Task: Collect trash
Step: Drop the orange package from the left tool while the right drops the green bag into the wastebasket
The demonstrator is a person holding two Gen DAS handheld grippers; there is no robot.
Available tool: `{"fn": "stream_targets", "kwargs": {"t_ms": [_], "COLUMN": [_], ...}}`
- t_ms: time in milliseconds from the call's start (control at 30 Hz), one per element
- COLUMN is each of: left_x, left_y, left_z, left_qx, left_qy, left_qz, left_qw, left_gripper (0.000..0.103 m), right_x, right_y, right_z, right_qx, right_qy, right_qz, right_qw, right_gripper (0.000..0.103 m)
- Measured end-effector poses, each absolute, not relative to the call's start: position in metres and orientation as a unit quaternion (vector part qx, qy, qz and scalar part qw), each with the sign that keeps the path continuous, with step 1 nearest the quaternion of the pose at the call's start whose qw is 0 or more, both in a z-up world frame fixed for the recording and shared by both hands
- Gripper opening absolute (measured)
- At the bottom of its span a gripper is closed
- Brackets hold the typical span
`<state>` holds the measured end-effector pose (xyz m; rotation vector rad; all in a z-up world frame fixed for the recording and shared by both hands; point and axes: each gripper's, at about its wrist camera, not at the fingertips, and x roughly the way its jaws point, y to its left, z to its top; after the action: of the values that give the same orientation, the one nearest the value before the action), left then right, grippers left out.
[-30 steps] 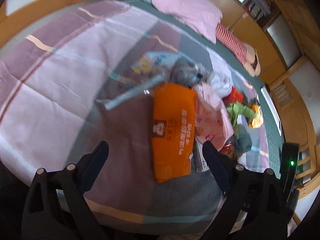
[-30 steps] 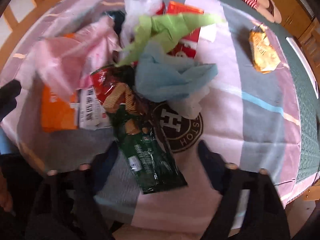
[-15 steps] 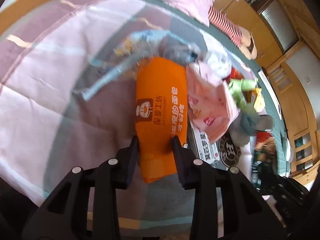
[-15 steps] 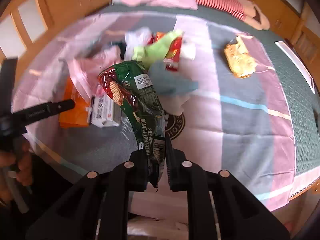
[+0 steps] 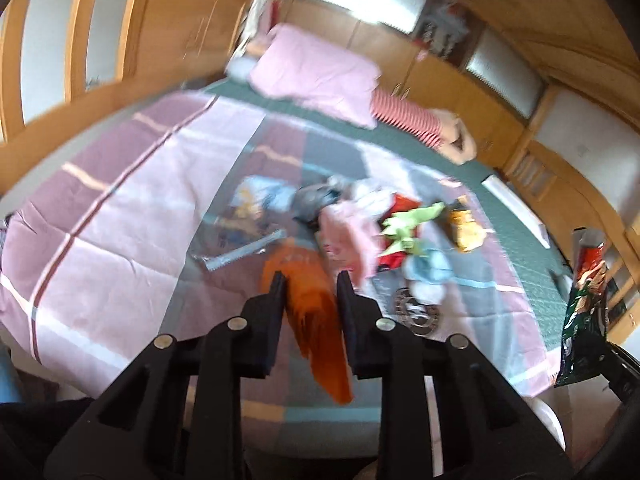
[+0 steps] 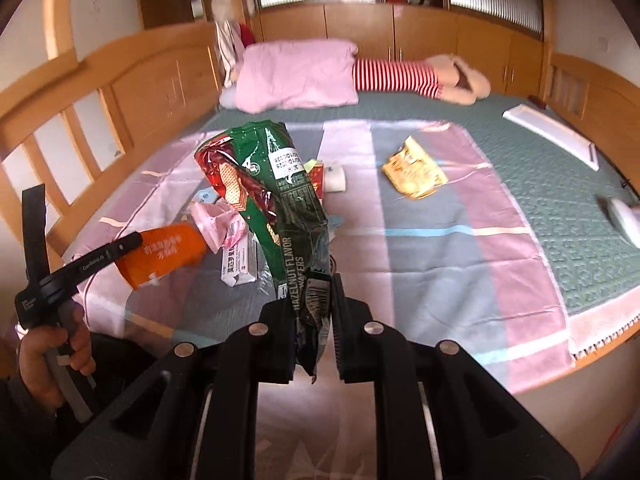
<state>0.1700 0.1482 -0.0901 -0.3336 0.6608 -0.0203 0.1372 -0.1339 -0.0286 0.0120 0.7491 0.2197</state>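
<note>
At the lower centre of the right wrist view, the right claw point(image 6: 311, 308) is clamped on the bottom end of a green and red wafer wrapper point(image 6: 272, 196), crumpled and glossy, printed "HAZELNUT FLAVOR WAFERS", which stands up from the jaws clear of the bed point(image 6: 440, 232). Its jaws have just been closing, with the wrapper between them. At the left edge of that view a hand point(image 6: 48, 356) grips the handle of the other tool. The left claw point(image 5: 310, 286), low in the left wrist view, is pinched on an orange snack packet point(image 5: 316, 320) with white lettering; it hangs blurred and creased between the jaws, lifted off the striped pink and grey bedspread point(image 5: 132, 216). These jaws too have just been closing on it. Behind, mid-frame, more litter lies heaped: a pink bag point(image 5: 344, 232), green paper point(image 5: 408, 224), a yellow packet point(image 6: 414, 170) apart to the right.
</note>
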Motion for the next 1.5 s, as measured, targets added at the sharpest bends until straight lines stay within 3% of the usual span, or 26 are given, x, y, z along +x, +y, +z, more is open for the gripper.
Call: {"fn": "stream_targets", "kwargs": {"t_ms": [233,333,700,933,1167,1433,1467,1500], "left_x": [0.151,0.157,0.187,0.190,0.126,0.055,0.052,0.050], "left_y": [0.132,0.144,0.183,0.206,0.137,0.014,0.004,-0.001], "left_z": [-0.086,-0.099,-0.100,-0.070,-0.029,-0.058,-0.062,-0.063], "left_qx": [-0.140,-0.172,-0.259,-0.315,-0.256,-0.109,-0.090,-0.079], "left_qy": [0.315,0.335,0.344,0.312,0.283,0.348,0.352,0.353], "left_qz": [-0.034,-0.027,-0.055,-0.076,-0.179,-0.314,-0.321,-0.327], "left_qw": [0.938,0.926,0.901,0.893,0.907,0.876,0.874,0.873], "left_gripper": [0.025,0.024,0.022,0.022,0.022,0.022,0.022,0.023], "right_x": [0.091,0.088,0.081,0.081,0.054,0.011,0.009,0.006], "right_y": [-0.158,-0.172,-0.163,-0.163,-0.165,-0.194,-0.197,-0.201], "right_z": [-0.067,-0.080,-0.080,-0.084,-0.087,-0.070,-0.067,-0.064], "right_qx": [-0.005,0.037,0.024,0.023,0.003,0.017,0.017,0.019], "right_qy": [0.407,0.421,0.412,0.420,0.450,0.434,0.434,0.431], "right_qz": [0.074,0.065,0.075,0.076,0.085,0.088,0.087,0.086], "right_qw": [0.910,0.904,0.908,0.904,0.889,0.896,0.897,0.898], "right_gripper": [0.016,0.016,0.016,0.016,0.016,0.017,0.019,0.030]}}
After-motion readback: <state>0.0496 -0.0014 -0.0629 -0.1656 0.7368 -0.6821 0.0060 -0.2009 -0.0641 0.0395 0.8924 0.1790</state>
